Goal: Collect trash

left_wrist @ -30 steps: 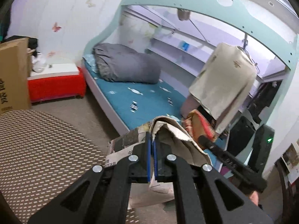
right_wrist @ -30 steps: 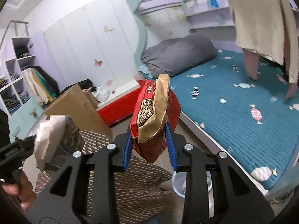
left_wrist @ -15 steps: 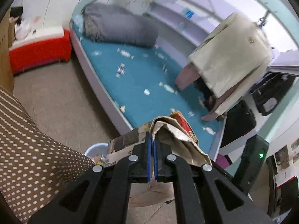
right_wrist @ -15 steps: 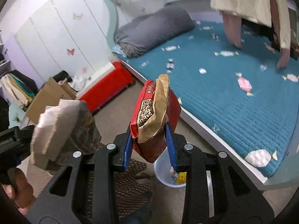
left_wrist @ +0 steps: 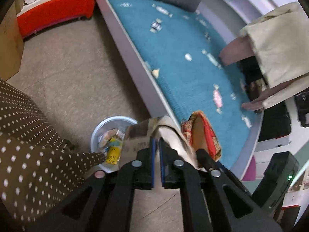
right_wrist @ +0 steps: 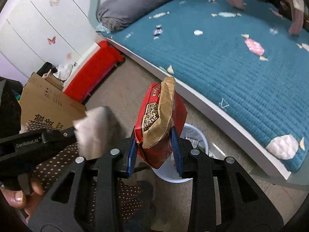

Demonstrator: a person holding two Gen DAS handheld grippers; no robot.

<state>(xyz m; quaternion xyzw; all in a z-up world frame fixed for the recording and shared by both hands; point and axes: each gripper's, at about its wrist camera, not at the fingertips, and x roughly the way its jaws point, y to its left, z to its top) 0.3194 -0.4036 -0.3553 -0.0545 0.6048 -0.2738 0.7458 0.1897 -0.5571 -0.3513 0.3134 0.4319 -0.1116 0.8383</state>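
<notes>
- Between the blue pads of your right gripper sits the red snack bag, clenched at its lower half, its torn brown mouth pointing up.
- Directly below it on the floor stands the pale blue trash bin, its rim partly hidden by the bag in the right wrist view; wrappers already lie inside.
- Your left gripper is pinched tight on the folded newspaper, held just beside the snack bag and above the bin's edge.
- Both pieces look light and limp. I judge the bag crinkly and a little slick, so keep hold low on the body, where the 2 walls fold together, not on the flared mouth.
- The newspaper is soft and may unfold or catch air when let go; its folded spine is the firmest place to grip.
- Around the bin: the brown dotted tablecloth to its left, the teal bed to its right, a red bench and a cardboard box farther off.
</notes>
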